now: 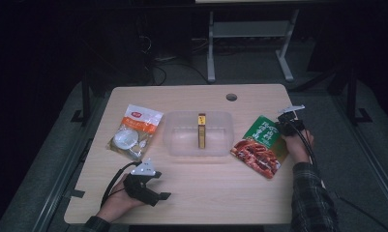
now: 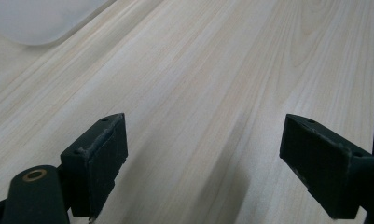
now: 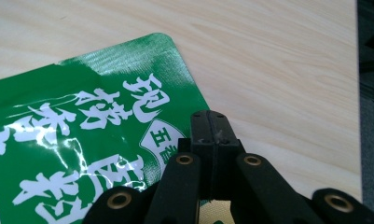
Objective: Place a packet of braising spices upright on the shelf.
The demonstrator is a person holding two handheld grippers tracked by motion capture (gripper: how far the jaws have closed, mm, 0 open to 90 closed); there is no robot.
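Note:
A green food packet (image 1: 259, 143) with white lettering lies right of the clear plastic tub (image 1: 174, 145). My right gripper (image 1: 284, 121) sits at the packet's far right edge. In the right gripper view its jaws are pressed together right at the edge of the green packet (image 3: 82, 126), shut on it. A slim yellow-brown pack (image 1: 201, 130) stands upright in the tub. Left of the tub lies an orange and white packet (image 1: 133, 130). My left gripper (image 1: 157, 195) rests near the front edge, jaws wide open over bare wood, with one fingertip (image 2: 98, 163) showing at the left.
The wooden table (image 1: 206, 193) has a round cable hole (image 1: 231, 96) at the back. A corner of the tub (image 2: 40, 21) shows at the top left of the left gripper view. White desk legs (image 1: 249, 43) stand on the dark floor behind.

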